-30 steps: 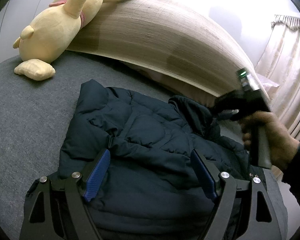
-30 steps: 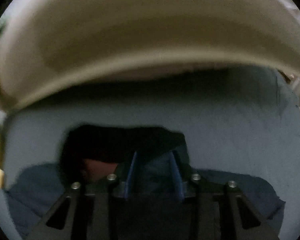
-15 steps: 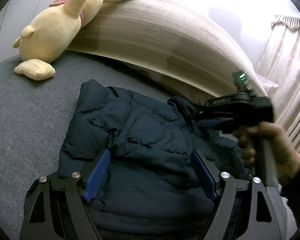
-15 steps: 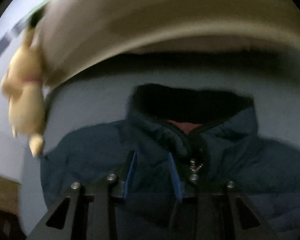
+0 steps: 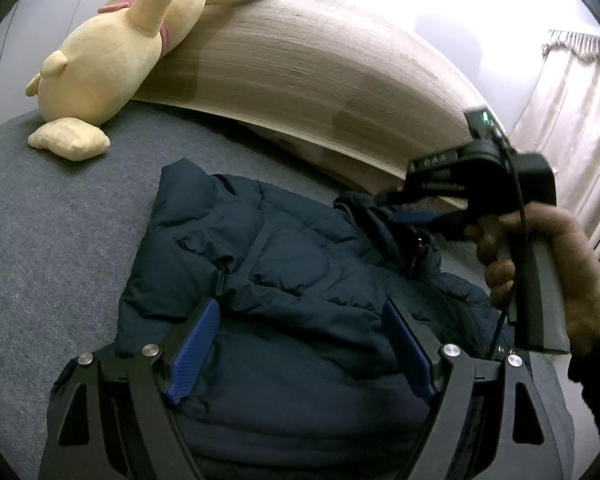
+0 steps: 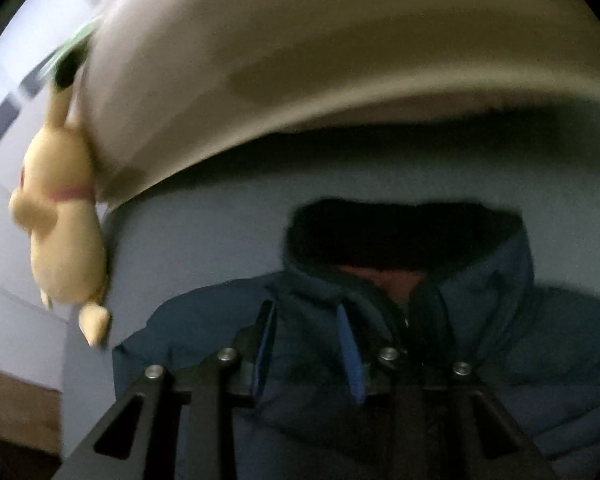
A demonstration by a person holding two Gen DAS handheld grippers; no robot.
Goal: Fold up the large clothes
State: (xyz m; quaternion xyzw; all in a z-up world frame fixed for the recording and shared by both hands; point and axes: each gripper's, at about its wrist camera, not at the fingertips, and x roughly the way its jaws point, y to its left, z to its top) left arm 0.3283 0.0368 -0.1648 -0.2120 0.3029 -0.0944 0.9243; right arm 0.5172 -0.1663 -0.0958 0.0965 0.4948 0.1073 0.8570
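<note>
**Right tongs on the jacket collar, left tongs wide over its body**

The right gripper (image 6: pixel 306 322) angles steeply down at the collar of the dark blue puffer jacket (image 5: pixel 300 280). Its blue pads sit fairly close together with a fold of collar fabric between them; its jaws have just been opening a little, and the blurred wrist view does not show whether the pads press on the cloth. In the left wrist view the same tool (image 5: pixel 408 216) comes in from the right side, held in a hand (image 5: pixel 548 272) wrapped round its upright grey handle, dark sleeve at the wrist.

The left gripper (image 5: pixel 300 344) tilts gently downward, its blue pads (image 5: pixel 196 344) standing far apart above the jacket's lower body, with nothing clamped.

The jacket lies spread on the grey bed cover (image 5: pixel 60 220), collar toward the curved beige headboard (image 5: pixel 300 68). A yellow plush toy (image 5: pixel 112 60) leans against the headboard's far end, well apart from the jacket. Cream curtains (image 5: pixel 572 100) hang at the right edge.
</note>
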